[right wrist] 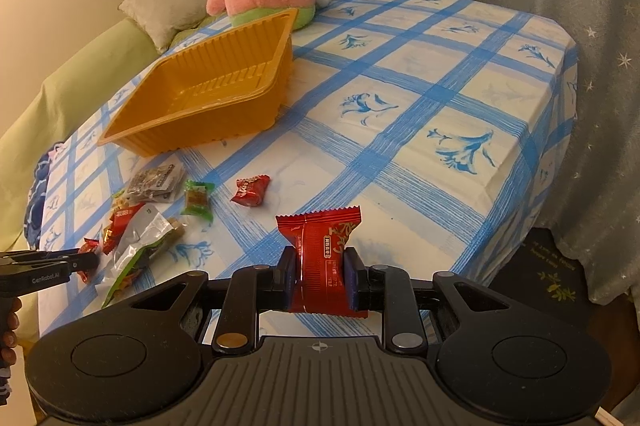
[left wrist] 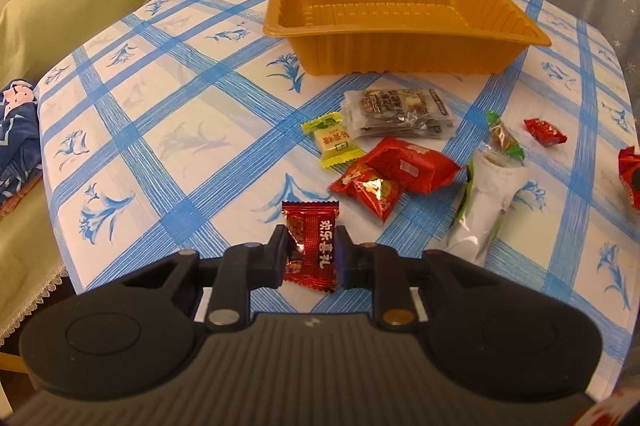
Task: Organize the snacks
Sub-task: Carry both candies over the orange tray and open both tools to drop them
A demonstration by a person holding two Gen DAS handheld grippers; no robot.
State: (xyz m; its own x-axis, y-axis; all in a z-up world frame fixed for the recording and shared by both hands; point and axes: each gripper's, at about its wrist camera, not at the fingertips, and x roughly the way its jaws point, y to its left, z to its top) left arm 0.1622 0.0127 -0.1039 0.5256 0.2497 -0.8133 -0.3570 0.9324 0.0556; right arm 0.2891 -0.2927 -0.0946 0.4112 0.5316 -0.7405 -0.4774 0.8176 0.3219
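Tablecloth (left wrist: 160, 130) edges blur; left claw (left wrist: 310, 254) grips red candy (left wrist: 310, 242), right claw (right wrist: 322, 276) red packet (right wrist: 320, 258).

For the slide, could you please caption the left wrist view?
Left tool shut on a red candy, orange tray empty beyond loose snacks.

The right gripper (right wrist: 322, 276) clamps a red snack packet (right wrist: 322, 258), seemingly just above the checked tablecloth (right wrist: 440, 98).
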